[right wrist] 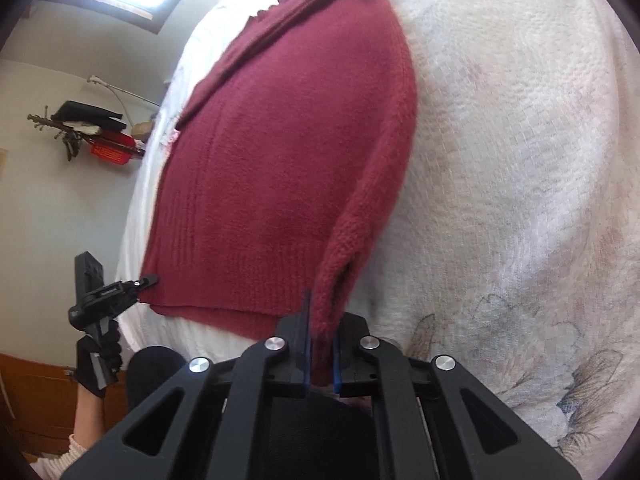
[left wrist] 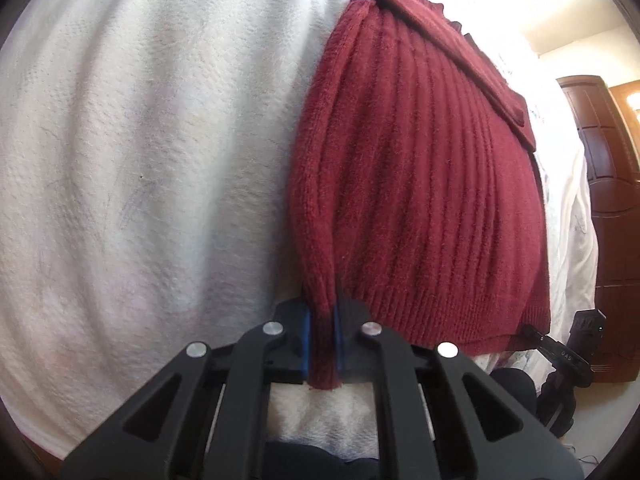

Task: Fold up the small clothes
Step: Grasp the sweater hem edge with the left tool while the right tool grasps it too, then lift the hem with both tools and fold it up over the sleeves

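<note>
Two grippers pinched the red sweater (left wrist: pixel 420 184) lying on the white blanket (left wrist: pixel 160 160). Left gripper (left wrist: pixel 322 344) held its left sleeve cuff; right gripper (right wrist: pixel 322 356) held its right cuff.

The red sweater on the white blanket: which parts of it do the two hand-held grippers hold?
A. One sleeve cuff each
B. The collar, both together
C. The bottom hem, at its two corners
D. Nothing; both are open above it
A: the left hand-held gripper and the right hand-held gripper are each shut on a sleeve cuff of the red sweater.
</note>
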Demonstrator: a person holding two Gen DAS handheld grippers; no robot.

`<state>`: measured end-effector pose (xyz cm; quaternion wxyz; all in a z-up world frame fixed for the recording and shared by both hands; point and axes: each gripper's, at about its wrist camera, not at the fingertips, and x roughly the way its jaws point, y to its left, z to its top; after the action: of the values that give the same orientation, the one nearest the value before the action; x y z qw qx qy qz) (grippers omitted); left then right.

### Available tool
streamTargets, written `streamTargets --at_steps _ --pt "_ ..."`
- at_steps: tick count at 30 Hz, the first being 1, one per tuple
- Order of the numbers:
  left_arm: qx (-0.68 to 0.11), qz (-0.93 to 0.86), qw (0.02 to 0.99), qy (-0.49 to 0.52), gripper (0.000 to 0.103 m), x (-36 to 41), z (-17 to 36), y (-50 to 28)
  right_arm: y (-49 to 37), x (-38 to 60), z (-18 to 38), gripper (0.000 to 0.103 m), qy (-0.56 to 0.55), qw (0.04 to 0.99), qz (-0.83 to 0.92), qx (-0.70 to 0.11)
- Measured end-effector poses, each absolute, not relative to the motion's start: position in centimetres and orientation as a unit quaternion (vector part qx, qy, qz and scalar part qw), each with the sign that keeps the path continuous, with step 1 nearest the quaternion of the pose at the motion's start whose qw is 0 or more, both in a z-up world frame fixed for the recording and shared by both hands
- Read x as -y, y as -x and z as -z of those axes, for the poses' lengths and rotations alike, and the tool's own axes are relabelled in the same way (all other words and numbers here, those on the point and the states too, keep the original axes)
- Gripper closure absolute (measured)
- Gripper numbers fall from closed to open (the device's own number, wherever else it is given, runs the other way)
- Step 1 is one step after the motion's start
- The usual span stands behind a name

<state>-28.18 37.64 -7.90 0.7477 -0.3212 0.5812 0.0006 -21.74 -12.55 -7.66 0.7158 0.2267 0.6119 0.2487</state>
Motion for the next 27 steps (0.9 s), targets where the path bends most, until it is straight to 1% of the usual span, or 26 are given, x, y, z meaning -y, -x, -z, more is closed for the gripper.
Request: streamTargets --at_steps 6,13,18,27 --pt "-0.527 0.022 0.773 0.352 0.098 -38.6 3.7 27.0 20.0 13.7 3.7 0.096 -0.285 0.723 -0.286 -0.561" --pt "-0.492 0.028 0.794 0.356 0.098 -39.6 0.6 24.2 16.3 13.5 0.5 0.096 -0.296 0.738 -0.298 -0.529" --pt "-0.485 0.021 0.792 0.370 0.097 -41.0 0.7 21.8 13.2 13.9 0.3 0.096 -0.299 0.741 -0.285 -0.529" --pt "-0.492 0.013 0.779 0.389 0.097 -42.6 3.1 16.6 7.5 14.0 2.9 0.096 -0.316 0.724 -0.262 -0.555"
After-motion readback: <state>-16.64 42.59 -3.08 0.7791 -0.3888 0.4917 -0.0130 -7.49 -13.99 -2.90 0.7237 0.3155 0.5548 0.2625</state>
